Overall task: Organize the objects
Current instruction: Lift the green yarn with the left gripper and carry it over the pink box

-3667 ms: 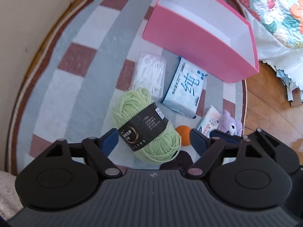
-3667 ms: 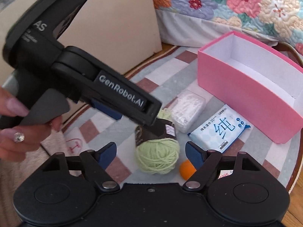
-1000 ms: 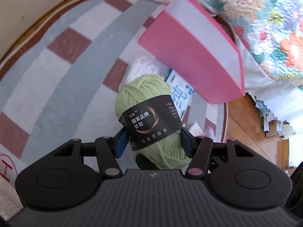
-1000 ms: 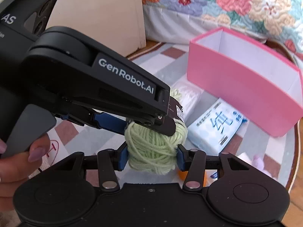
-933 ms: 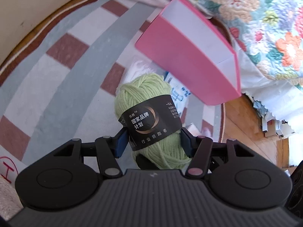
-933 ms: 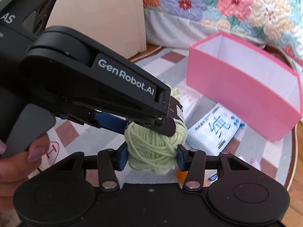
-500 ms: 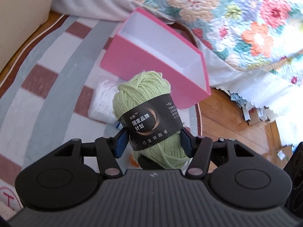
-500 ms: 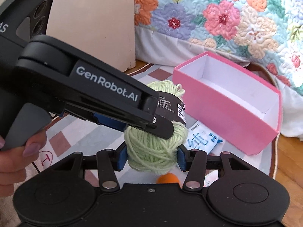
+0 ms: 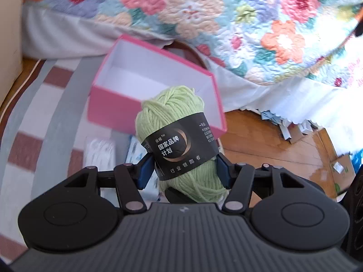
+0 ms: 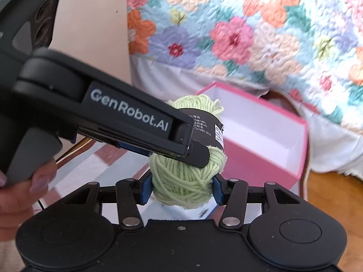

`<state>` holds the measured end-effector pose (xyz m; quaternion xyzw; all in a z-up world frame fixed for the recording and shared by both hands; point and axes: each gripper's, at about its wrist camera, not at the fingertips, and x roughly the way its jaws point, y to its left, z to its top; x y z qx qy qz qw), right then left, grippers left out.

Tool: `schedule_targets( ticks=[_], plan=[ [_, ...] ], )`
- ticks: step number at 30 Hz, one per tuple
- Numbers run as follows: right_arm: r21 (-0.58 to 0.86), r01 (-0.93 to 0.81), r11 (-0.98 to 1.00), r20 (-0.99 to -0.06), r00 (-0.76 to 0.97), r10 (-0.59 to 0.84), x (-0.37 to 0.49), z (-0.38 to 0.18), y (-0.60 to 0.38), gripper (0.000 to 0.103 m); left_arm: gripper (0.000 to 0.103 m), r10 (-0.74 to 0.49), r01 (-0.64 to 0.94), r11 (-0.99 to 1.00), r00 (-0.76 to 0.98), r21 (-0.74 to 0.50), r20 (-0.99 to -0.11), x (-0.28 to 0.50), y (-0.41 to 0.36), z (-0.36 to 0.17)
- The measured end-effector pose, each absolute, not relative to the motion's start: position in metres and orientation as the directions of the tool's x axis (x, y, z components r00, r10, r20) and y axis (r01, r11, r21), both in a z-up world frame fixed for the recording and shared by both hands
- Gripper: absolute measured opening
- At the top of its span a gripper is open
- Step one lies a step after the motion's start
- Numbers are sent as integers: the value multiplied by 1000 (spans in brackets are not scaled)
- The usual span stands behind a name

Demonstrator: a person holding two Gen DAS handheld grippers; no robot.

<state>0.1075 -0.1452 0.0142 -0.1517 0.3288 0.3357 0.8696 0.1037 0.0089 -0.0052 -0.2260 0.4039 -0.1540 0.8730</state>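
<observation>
The black paper band [image 9: 181, 146] around the green yarn skein [image 9: 172, 104] carries pale Chinese print: "国家品牌计划" in large characters beside a bronze crescent ring, a smaller line above it that looks like "依棉" with a TM mark, and "行业领跑者" along the band's lower edge. In the right wrist view the band's end shows "棉100%", "T21002-2010" and a small white table, too fine to read. The left gripper's [image 10: 127, 120] side reads "GenRobot.AI" in white.

Left claw [image 9: 183, 170], right claw [image 10: 181, 190]: both clamped.
</observation>
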Motion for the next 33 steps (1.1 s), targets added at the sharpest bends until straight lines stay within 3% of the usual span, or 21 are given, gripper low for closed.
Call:
schedule_targets(
  ticks=[19,29,33],
  plan=[
    [-36,-588,808,-649,629,428,178,24,-167,56,56,-494,223,859,594,-460,-634,186,-33,16],
    [129,-486,864,-685,586,432,238,14,-182,56,57,-519,221,847,538,-483,-664,253,-46,6],
    [108,-493,863,-696,583,420,253,5,-182,56,57,-528,224,843,519,-489,-673,274,-49,-3]
  ],
)
